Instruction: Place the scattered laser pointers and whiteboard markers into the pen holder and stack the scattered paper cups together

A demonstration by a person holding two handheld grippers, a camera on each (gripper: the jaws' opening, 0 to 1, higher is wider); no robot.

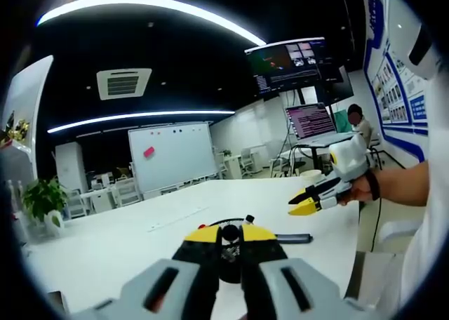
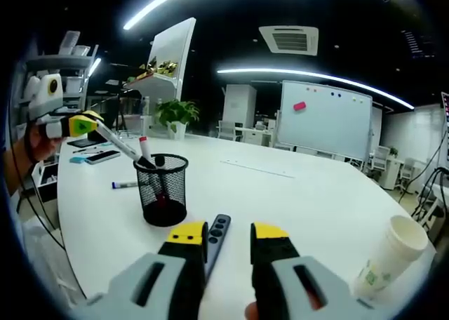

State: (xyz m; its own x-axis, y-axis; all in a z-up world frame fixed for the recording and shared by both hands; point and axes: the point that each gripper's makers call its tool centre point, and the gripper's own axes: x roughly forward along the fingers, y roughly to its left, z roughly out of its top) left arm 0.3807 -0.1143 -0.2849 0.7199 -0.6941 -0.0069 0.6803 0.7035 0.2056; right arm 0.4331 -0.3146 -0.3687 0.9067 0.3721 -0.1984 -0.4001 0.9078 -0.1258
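My left gripper [image 1: 230, 234] is shut on a whiteboard marker [image 1: 230, 230], whose end shows between its yellow tips. In the right gripper view the left gripper [image 2: 76, 125] holds this marker [image 2: 119, 146] slanted down, with its tip at the rim of the black mesh pen holder [image 2: 162, 191]. A red-capped marker [image 2: 144, 147] stands in the holder. My right gripper [image 2: 228, 234] is open just above the table, over a dark laser pointer [image 2: 217, 237] lying in front of the holder. The right gripper [image 1: 306, 203] hovers above this pointer [image 1: 292, 238]. Paper cups [image 2: 390, 258] stand at the right.
A blue marker [image 2: 125, 185] and a phone [image 2: 102, 156] lie on the white table [image 2: 295, 201] left of the holder. A whiteboard [image 2: 324, 121] and a plant [image 2: 176, 114] stand behind the table. A person's arm [image 1: 403, 183] holds the right gripper, and screens [image 1: 312, 120] stand beyond.
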